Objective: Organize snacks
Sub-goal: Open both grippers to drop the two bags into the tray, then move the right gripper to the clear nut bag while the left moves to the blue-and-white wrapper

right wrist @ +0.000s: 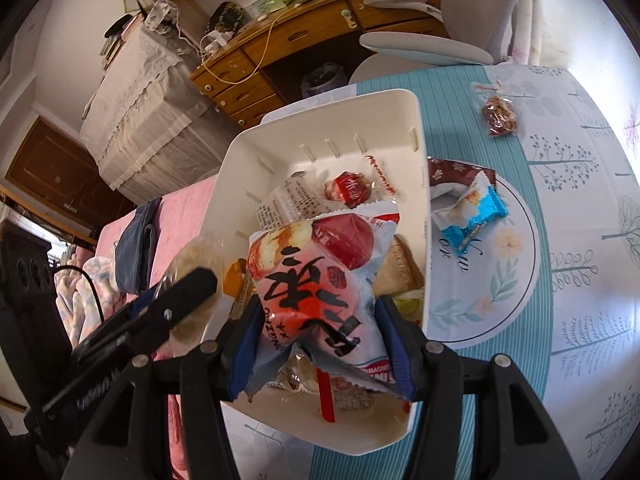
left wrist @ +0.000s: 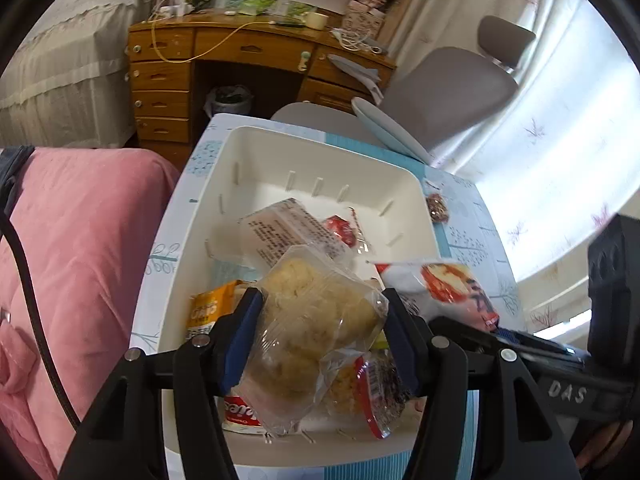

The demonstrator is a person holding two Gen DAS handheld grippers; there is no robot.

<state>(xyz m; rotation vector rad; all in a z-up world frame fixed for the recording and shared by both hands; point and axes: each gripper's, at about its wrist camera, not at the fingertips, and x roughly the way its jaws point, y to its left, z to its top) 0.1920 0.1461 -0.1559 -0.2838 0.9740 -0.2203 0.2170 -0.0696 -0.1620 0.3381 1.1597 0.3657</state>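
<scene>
Both claws hang over the white bin (left wrist: 256, 140) that sits on the patterned tabletop (right wrist: 580, 208), and each is clamped on one snack. The left claw (left wrist: 318, 322) squeezes a clear bag of pale, crumbly pastry (left wrist: 316, 312) between its blue pads, just above the near end of the bin. The right claw (right wrist: 318, 334) grips a red-and-white packet with bold black characters (right wrist: 316, 280), also over the bin's near end. The left view catches that same red-and-white packet off at the bin's right rim, along with the black body of the right claw; the right view returns the favour, showing the left claw's dark finger and its pastry bag at the bin's left side. Only the right view takes in the tabletop to the right of the bin, where three snacks still lie outside it: a blue-and-white wrapper (right wrist: 472, 216) and a brown wrapper (right wrist: 452, 172) just beside the rim, and a clear-wrapped nut bar (right wrist: 498, 114) farther off. The left view shows only the nut bar of these. Inside the bin I can count a white pack with printed text (right wrist: 288, 200), a small round red sweet (right wrist: 348, 190) and an orange packet (left wrist: 206, 308); more wrappers lie under the held ones, too jumbled to number.
</scene>
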